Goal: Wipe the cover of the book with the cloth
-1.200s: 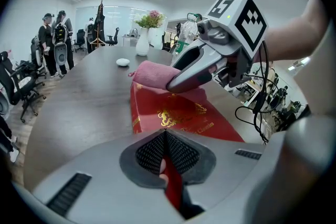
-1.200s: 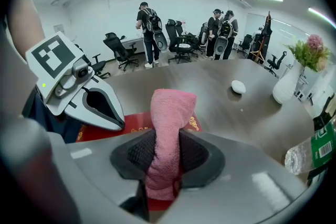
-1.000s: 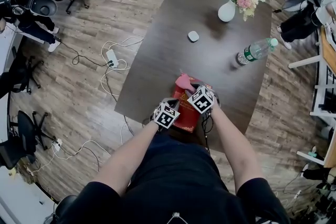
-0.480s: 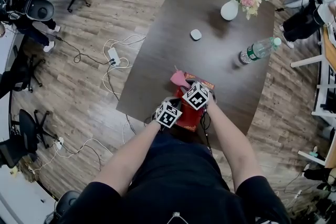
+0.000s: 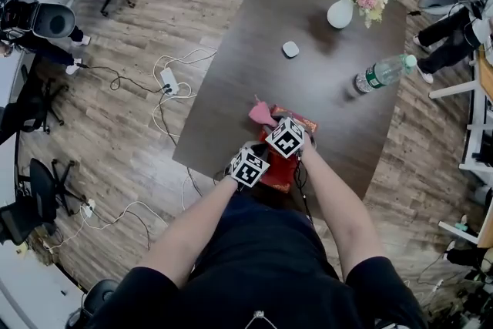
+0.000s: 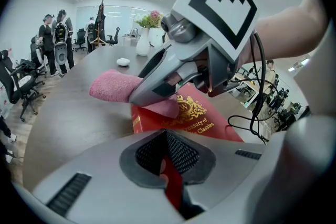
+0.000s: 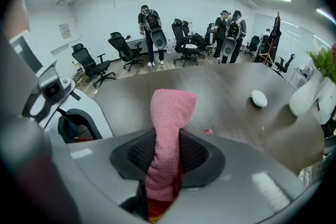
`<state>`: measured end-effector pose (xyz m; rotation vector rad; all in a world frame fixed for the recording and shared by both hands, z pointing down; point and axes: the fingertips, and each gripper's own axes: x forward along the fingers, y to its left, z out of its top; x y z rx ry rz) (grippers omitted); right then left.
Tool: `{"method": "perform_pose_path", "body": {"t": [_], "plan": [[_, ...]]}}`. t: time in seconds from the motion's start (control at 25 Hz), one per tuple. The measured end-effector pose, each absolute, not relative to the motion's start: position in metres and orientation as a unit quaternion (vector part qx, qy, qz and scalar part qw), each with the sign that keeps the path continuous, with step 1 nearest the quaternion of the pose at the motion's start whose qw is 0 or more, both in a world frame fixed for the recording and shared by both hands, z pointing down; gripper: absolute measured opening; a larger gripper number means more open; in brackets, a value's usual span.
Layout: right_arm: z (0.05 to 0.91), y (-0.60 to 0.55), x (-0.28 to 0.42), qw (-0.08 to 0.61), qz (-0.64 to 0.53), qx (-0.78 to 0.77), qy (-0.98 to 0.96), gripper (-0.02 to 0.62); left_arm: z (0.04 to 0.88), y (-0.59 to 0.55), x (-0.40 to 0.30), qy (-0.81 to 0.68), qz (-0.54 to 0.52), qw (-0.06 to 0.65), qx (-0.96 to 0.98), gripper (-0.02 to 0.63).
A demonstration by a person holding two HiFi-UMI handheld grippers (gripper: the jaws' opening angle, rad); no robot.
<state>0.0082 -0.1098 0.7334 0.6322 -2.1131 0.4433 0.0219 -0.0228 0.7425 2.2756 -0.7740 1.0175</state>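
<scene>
Both forearms reach forward, close together. Left gripper (image 6: 169,168) clamps the book's (image 6: 207,120) near edge. Right gripper (image 7: 164,165) — just ahead, angled down — pinches the cloth (image 7: 170,107) against the cover.

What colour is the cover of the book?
The book is red with a gold emblem and gold lettering, clearest in the left gripper view.

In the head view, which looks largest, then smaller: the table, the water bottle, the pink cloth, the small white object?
1. table
2. water bottle
3. pink cloth and small white object: alike; the right gripper hides part of the cloth.
</scene>
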Motion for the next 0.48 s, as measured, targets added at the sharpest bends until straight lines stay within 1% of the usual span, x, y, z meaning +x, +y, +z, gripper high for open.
{"method": "perform_pose_path", "body": {"t": [0.48], "plan": [[0.7389,-0.1073,0.0099,0.444,0.186,0.249,-0.84,0.121,0.7429,-0.023,0.022,-0.285,0.377,0.261,0.842,-0.005]]}}
